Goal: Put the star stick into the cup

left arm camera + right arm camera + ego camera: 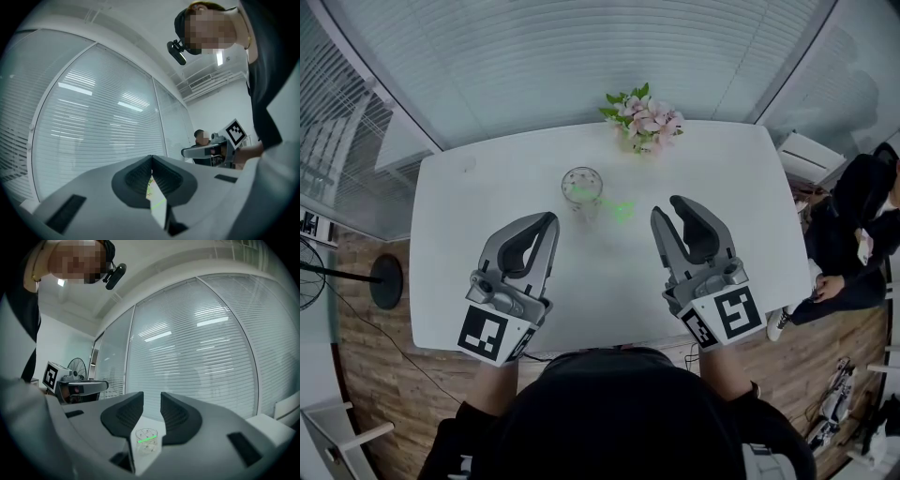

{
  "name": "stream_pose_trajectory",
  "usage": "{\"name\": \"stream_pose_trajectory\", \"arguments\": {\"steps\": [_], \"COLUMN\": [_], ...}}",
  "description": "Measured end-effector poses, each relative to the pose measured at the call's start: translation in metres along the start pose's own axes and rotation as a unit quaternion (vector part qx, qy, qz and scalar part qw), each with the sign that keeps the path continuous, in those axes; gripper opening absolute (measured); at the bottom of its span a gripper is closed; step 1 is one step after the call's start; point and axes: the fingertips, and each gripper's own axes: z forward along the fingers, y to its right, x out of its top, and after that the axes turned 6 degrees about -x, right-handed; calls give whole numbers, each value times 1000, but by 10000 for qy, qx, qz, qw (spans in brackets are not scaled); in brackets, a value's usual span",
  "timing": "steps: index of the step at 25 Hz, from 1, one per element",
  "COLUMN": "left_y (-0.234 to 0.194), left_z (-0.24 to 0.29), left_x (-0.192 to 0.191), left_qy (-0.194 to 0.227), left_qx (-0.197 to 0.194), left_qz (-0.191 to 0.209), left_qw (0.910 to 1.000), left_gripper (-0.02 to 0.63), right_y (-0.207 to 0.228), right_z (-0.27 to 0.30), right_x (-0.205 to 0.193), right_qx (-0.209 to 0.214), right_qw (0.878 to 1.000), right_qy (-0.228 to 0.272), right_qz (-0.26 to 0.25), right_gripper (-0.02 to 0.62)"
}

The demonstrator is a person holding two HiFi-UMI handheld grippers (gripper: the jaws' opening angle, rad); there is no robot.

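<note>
A clear glass cup (581,190) stands on the white table (487,216), a little beyond both grippers. A thin glowing green star stick (579,195) sits inside the cup, and a green glow (623,208) falls on the table just right of it. In the right gripper view the cup (148,440) shows between the jaws' bases, with the green stick (147,438) lying across it. My left gripper (551,221) hovers near the cup's front left, tips touching, empty. My right gripper (670,208) is to the cup's right, jaws apart with nothing between them.
A small bunch of pink flowers (644,117) stands at the table's far edge, behind the cup. A person in dark clothes (848,234) sits off the table's right end. A fan (309,272) stands on the wooden floor at left. Glass walls with blinds surround the table.
</note>
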Motion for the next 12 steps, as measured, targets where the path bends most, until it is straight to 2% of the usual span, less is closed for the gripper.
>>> {"name": "stream_pose_trajectory", "arguments": {"steps": [12], "left_y": [-1], "left_z": [-1], "left_x": [5], "left_qy": [53], "left_qx": [-44], "left_qz": [-29], "left_qw": [10000], "left_gripper": [14], "right_y": [-3], "right_z": [-1], "right_x": [8], "right_qx": [-33], "right_qw": [10000], "right_qy": [44], "right_qz": [-53], "right_gripper": [58]}}
